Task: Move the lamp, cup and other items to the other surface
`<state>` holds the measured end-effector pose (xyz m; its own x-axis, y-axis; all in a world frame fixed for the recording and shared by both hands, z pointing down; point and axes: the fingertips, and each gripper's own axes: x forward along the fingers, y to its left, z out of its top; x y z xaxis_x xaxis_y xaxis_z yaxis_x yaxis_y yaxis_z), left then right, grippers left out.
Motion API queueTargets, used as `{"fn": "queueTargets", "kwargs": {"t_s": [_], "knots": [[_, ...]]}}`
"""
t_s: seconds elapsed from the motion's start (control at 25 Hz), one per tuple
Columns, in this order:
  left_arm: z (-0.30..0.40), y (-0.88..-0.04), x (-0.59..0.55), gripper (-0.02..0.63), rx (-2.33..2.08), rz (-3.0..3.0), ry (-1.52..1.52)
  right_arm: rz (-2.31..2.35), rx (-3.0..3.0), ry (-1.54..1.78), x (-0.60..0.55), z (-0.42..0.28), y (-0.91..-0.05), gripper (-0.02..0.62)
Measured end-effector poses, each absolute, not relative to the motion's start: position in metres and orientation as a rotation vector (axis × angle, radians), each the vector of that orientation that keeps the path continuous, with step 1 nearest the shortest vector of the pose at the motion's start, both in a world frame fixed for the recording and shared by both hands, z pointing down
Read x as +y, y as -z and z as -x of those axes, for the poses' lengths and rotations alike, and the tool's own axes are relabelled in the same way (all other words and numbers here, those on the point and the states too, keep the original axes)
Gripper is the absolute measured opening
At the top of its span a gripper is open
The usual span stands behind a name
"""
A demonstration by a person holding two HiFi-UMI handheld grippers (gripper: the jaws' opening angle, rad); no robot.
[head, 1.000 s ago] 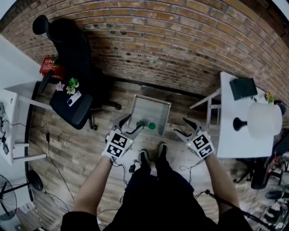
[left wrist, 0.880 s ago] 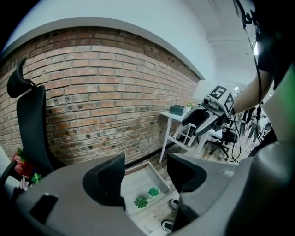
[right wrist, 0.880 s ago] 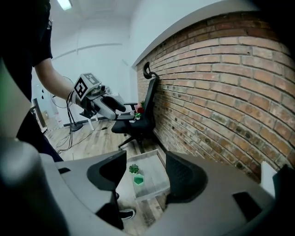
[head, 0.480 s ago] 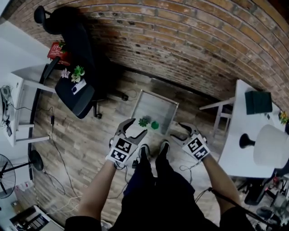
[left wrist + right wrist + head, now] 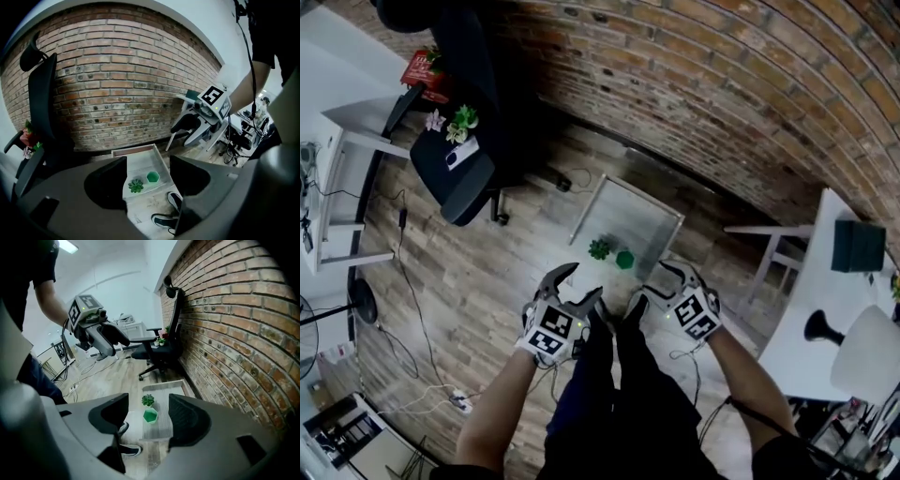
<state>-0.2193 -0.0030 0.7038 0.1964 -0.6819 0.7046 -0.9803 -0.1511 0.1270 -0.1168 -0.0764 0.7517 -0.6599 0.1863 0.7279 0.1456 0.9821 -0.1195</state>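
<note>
left gripper (image 5: 578,281) and right gripper (image 5: 655,283) lowered | jaws spread, empty | green cup (image 5: 625,260) beyond, on tray (image 5: 639,214)

Rough red brick wall (image 5: 722,84), matt wood-plank floor (image 5: 487,272), pale low table (image 5: 642,220) perhaps wood-grained, smooth green cup (image 5: 625,260)

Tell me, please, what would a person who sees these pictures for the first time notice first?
Two open, empty grippers, the left gripper and the right gripper, point down toward a low grey table on the wooden floor before the brick wall. On its near end stand a small green succulent and a green hexagonal cup. At the far right, a white-shaded lamp stands on a white table.
</note>
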Motion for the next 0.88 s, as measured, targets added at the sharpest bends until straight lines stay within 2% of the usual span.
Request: {"fn": "queueTargets", "kwargs": {"t_s": [0.56, 0.88], "knots": [[0.230, -0.811, 0.037, 0.281, -1.487, -1.863, -0.638, 0.119, -2.216, -0.075, -0.055, 0.142, -0.906, 0.278], [0.221, -0.858, 0.050, 0.281, -1.451, -1.881, -0.583, 0.075, -2.175, -0.102, -0.044, 0.151, -0.985, 0.306]]}}
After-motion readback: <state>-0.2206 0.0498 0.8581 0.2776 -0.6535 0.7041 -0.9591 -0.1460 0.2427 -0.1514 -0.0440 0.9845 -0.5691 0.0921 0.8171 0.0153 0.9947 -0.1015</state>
